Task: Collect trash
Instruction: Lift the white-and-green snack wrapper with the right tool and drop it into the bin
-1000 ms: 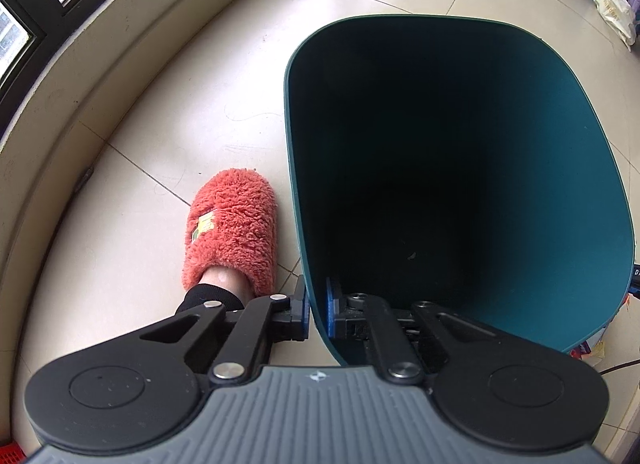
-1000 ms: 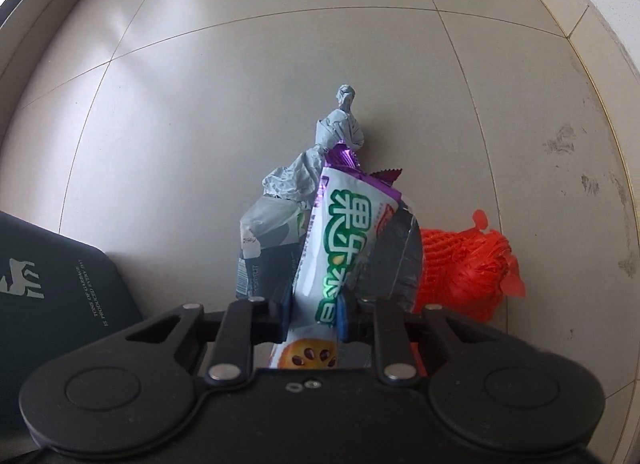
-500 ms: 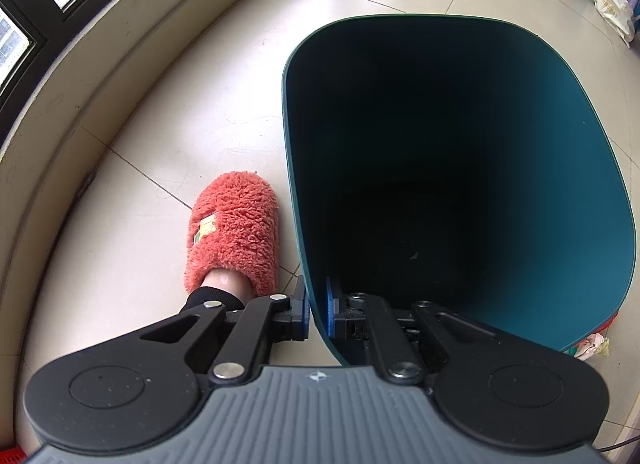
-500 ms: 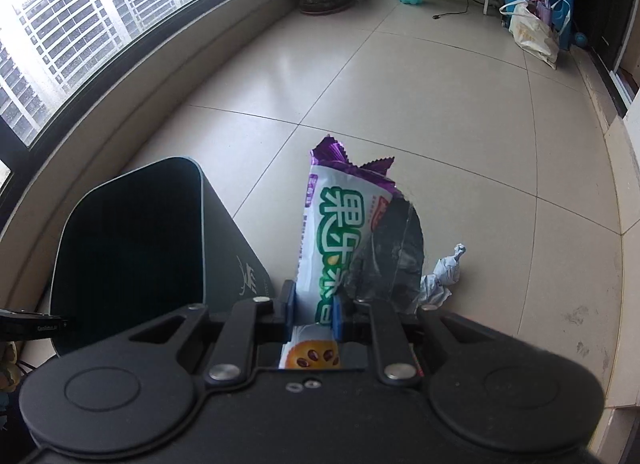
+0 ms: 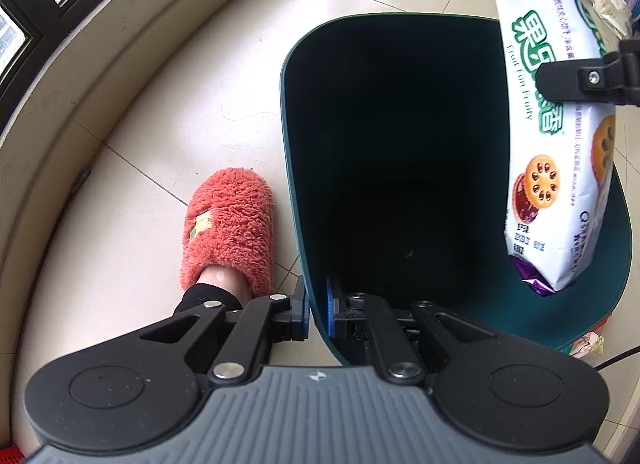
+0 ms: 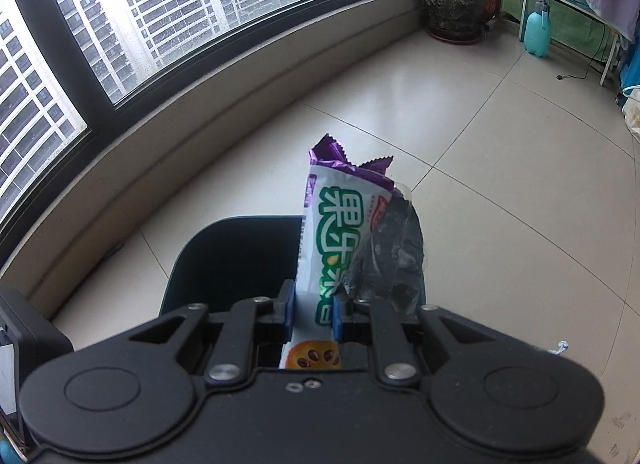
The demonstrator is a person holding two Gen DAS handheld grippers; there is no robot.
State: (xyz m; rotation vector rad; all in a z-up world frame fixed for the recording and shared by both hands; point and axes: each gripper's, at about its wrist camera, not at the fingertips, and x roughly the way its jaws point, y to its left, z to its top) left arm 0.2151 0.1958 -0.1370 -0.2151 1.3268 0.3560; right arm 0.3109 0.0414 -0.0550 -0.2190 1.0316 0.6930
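Scanning the left wrist view left to right: window frame [image 5: 28,24] sat in the upper left corner, curved sill wall below it, then pale tiled floor [image 5: 132,136]. Left of centre we saw a foot in a fuzzy coral slipper [image 5: 230,224], just beside the bin wall. Dark green trash bin [image 5: 400,152] filled the centre and right of the frame, its inside dark. At lower centre our left gripper [image 5: 316,314] was clamped on the bin's near rim, one blue pad outside the wall, one inside. At upper right a white-and-purple biscuit wrapper [image 5: 556,168] hung over the bin's right side, pinched by a black finger [image 5: 580,80] of the right gripper coming in from the right edge. A bit of crumpled trash [image 5: 586,344] lay on the floor at lower right, past the bin.

Right wrist view, same order: big curved window [image 6: 160,12] with tower blocks outside across the upper left, the bin [image 6: 236,260] at centre left, then our right gripper [image 6: 312,314] at lower centre, jaws narrow and gripping the wrapper [image 6: 340,232], which stood up between the blue pads with its torn silvery flap to the right. Upper right held a potted plant [image 6: 454,4] and a teal spray bottle [image 6: 538,32] on the floor.
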